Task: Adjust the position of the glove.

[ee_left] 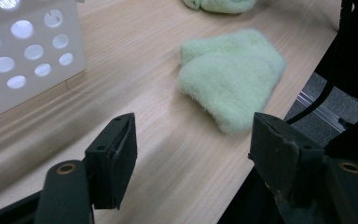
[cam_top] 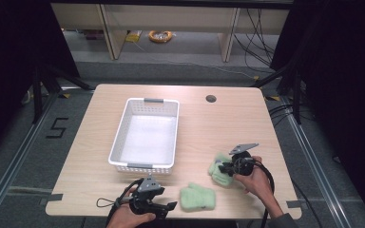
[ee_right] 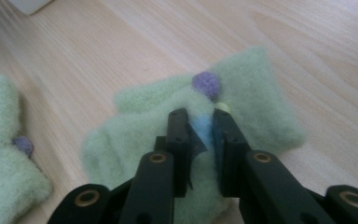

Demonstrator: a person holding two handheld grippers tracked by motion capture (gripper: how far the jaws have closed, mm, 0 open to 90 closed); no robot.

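Observation:
Two fuzzy pale-green mittens lie on the wooden table near its front edge. In the right gripper view my right gripper [ee_right: 200, 119] is shut on one mitten [ee_right: 261, 107], pinching a blue patch just below a purple pompom [ee_right: 206, 83]. From above, that gripper [cam_top: 224, 167] and its mitten [cam_top: 217, 171] are at front right. The other mitten [cam_top: 197, 197] lies flat just right of my left gripper [cam_top: 170, 207]. The left gripper [ee_left: 193, 135] stands wide open and empty, low over the table, with this mitten [ee_left: 230, 77] a little beyond its jaws.
A white perforated basket [cam_top: 123, 124] with nothing in it stands left of centre; its wall [ee_left: 23, 51] is close on the left of the left gripper. A round cable hole [cam_top: 211, 99] is at the back. The table's front edge runs just behind both hands.

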